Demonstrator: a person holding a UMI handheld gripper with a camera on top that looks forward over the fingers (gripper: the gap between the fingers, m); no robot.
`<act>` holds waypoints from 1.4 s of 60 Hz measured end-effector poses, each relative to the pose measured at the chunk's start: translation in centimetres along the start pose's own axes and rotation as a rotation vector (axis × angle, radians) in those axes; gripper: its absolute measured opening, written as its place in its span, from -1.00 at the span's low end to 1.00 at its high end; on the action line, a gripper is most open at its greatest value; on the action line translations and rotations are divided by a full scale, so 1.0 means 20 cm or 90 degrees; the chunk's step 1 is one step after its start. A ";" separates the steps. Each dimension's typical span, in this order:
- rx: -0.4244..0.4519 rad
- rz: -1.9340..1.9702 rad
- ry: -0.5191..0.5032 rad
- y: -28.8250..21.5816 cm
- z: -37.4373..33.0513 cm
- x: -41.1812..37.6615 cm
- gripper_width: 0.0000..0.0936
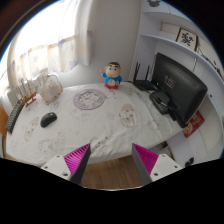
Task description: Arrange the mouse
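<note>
Gripper view shows the tool released and empty, short of the bench's near edge, with the mouse far off toward its left edge, so a hurried reach risks knocking it off.

There's the mouse, a small dark, rounded shape lying flat in the left part of the frame, a little above mid-height. It rests on the pale patterned worktop near the left edge of that surface, standing apart from the things around it. It lies well beyond the gripper and off to the left of its left finger; the fingers stand apart with only bare surface between them. Too small here to make out buttons or a cable.
</note>
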State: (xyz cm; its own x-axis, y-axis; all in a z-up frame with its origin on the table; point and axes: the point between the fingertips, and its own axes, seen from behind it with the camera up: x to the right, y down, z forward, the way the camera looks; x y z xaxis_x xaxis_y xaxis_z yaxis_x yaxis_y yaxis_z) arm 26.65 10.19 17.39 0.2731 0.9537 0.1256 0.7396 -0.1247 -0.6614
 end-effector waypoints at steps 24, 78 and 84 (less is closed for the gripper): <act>-0.015 -0.040 -0.091 0.03 0.12 -0.63 0.84; 0.022 -0.067 -0.172 0.03 0.79 -2.00 0.83; 0.044 -0.059 -0.164 -0.04 0.93 -2.01 0.83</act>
State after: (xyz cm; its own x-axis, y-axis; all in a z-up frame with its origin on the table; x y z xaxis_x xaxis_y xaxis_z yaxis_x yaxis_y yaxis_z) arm 3.75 -23.00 -0.88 0.0347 0.9994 0.0011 0.7083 -0.0238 -0.7055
